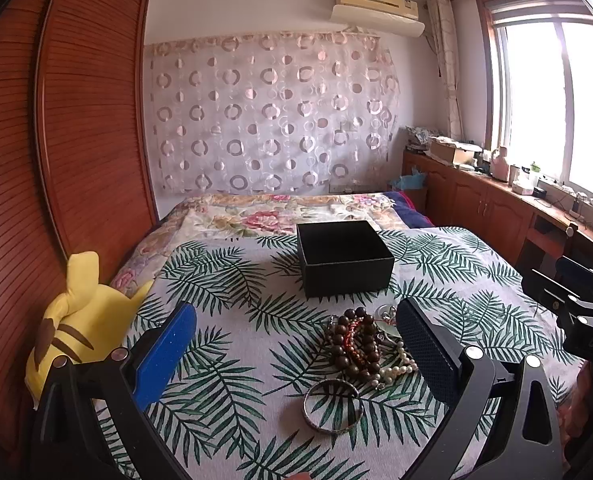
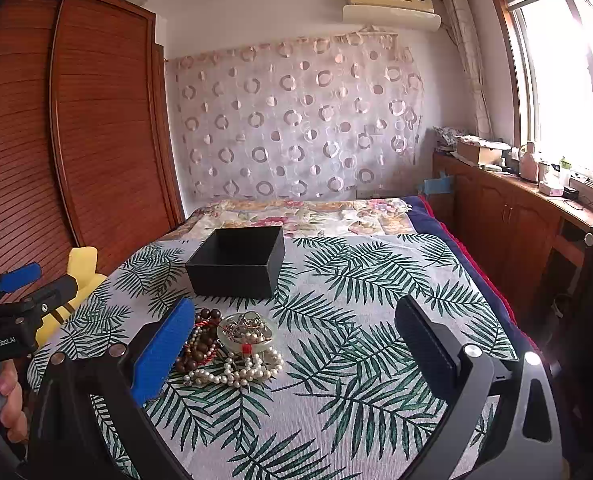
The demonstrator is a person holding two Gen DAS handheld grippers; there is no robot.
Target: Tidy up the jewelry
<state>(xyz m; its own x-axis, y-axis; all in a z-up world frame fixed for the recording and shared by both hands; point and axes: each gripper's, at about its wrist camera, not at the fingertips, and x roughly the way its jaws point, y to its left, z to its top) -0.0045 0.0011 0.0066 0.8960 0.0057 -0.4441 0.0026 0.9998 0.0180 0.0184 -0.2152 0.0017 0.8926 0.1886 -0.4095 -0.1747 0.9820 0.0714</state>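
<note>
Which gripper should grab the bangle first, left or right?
Left. The bangle lies between the open left gripper fingers, just ahead. The right gripper is open too, but its view doesn't show the bangle.

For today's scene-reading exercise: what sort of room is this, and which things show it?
Most likely a home bedroom: a bed under a leaf-print cover, a tall wooden wardrobe beside it, and a wall air conditioner above a curtain.

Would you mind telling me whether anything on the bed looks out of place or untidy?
Yes: the jewelry lies in a tangled heap on the leaf-print bedspread, bead and pearl strands overlapping, a bangle lying apart, while the black box behind shows nothing inside.
</note>
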